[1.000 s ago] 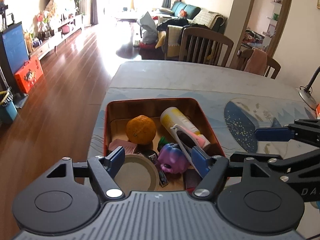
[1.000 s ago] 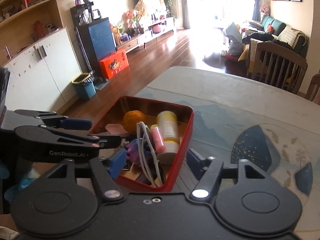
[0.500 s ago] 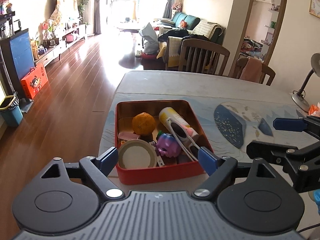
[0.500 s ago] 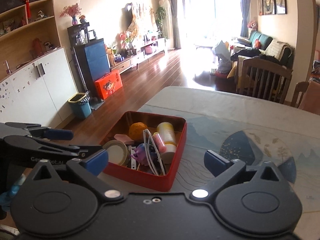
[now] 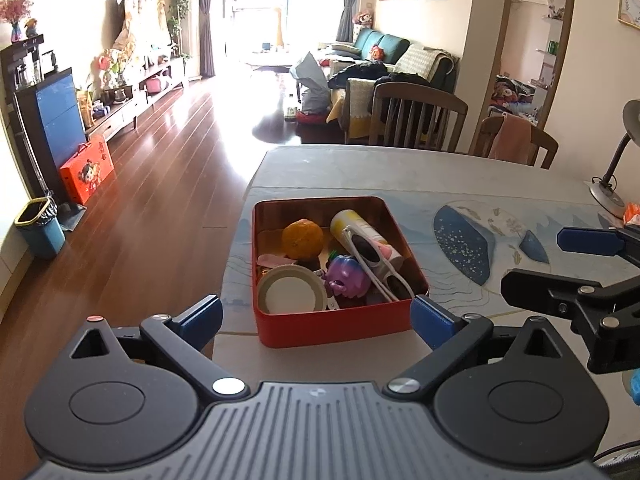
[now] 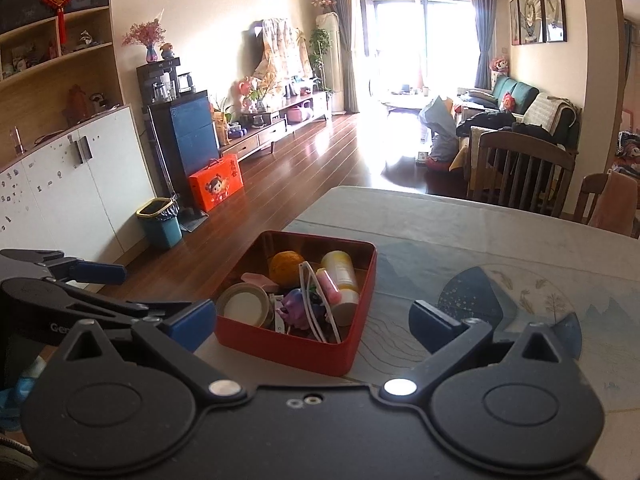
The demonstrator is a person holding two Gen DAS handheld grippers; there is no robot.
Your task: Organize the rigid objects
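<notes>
Grippers [image 5: 316,314] farther from tin [image 5: 340,330], fingers [image 5: 200,316] wider

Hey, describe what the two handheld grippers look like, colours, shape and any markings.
Both match: the left gripper and the right gripper have black plastic bodies with round housings, angled black arms with silver screws, and blue fingertips. The left has a ribbed grey top. White lettering starting "Gen" shows on the left one's side in the right view.

Each fisheye camera sits just behind its own gripper's two blue-padded fingers, looking forward and downward over the pale patterned table [image 5: 460,184]. Both views share the red rectangular metal tin [image 5: 336,326] [image 6: 296,350] close ahead, wooden chairs and living room beyond; each catches the other gripper at its edge.
</notes>
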